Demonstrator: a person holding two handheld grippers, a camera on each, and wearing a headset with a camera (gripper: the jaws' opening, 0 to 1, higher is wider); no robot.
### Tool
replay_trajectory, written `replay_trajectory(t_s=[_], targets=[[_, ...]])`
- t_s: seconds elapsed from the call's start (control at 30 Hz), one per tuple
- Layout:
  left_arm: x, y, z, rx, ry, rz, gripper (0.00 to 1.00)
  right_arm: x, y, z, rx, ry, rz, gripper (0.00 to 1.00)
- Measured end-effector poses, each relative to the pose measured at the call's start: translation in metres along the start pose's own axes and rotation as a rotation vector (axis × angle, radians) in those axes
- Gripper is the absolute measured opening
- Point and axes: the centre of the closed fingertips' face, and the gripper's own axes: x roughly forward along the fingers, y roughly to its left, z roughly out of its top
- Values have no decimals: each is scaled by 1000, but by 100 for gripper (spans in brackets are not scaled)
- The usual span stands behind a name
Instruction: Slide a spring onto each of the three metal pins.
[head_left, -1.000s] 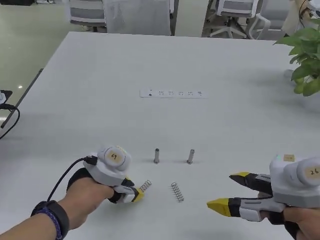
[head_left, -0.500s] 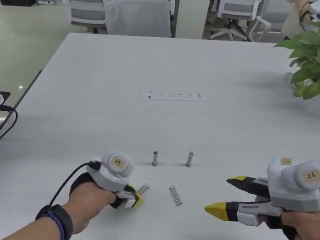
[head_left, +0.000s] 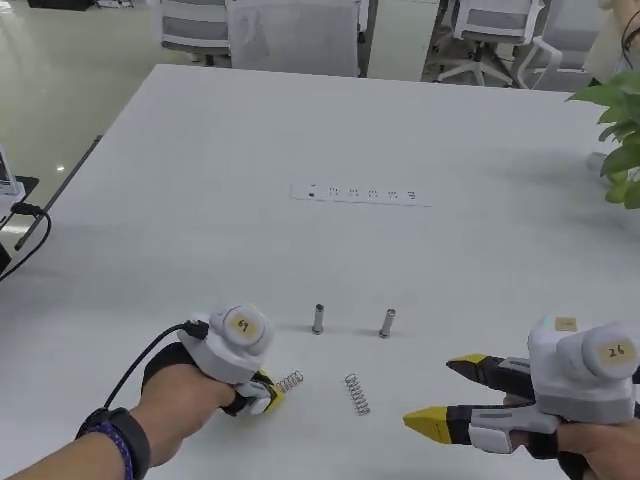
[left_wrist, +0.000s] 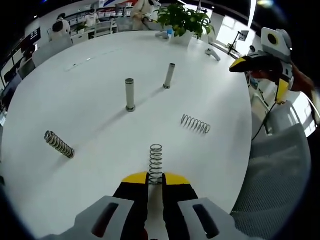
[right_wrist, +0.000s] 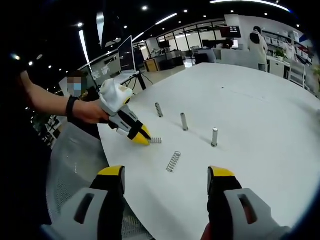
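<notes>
Upright pins (head_left: 318, 319) ahead, table (head_left: 200, 150) open beyond

Spring (head_left: 356, 393) on table (head_left: 200, 200) before left pin (head_left: 318, 319) and right pin (head_left: 386, 323).

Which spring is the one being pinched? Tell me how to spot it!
Look at the big white table and find the left tool near its front edge, just in front of two standing metal pins. The spring you want sticks out from that tool's yellow tips. The other two springs lie loose on the table with nothing holding them.
</notes>
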Motion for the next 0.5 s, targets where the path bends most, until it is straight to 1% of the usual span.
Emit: replay_trajectory(t_s=[0.13, 0.23, 0.3, 0.43, 0.5], targets=[[-8, 4, 0, -17, -19, 6, 2, 7, 6, 3, -6, 0, 32, 64], [-13, 6, -3, -23, -21, 16, 2, 11, 9, 4, -14, 7, 49, 64], [-14, 8, -7, -25, -17, 21, 2, 13, 11, 4, -18, 11, 56, 63], [-14, 7, -19, -17, 10, 30, 2, 15, 12, 5, -24, 16, 66, 63], [-13, 6, -24, -19, 16, 31, 2, 16, 12, 4, -27, 19, 68, 63]])
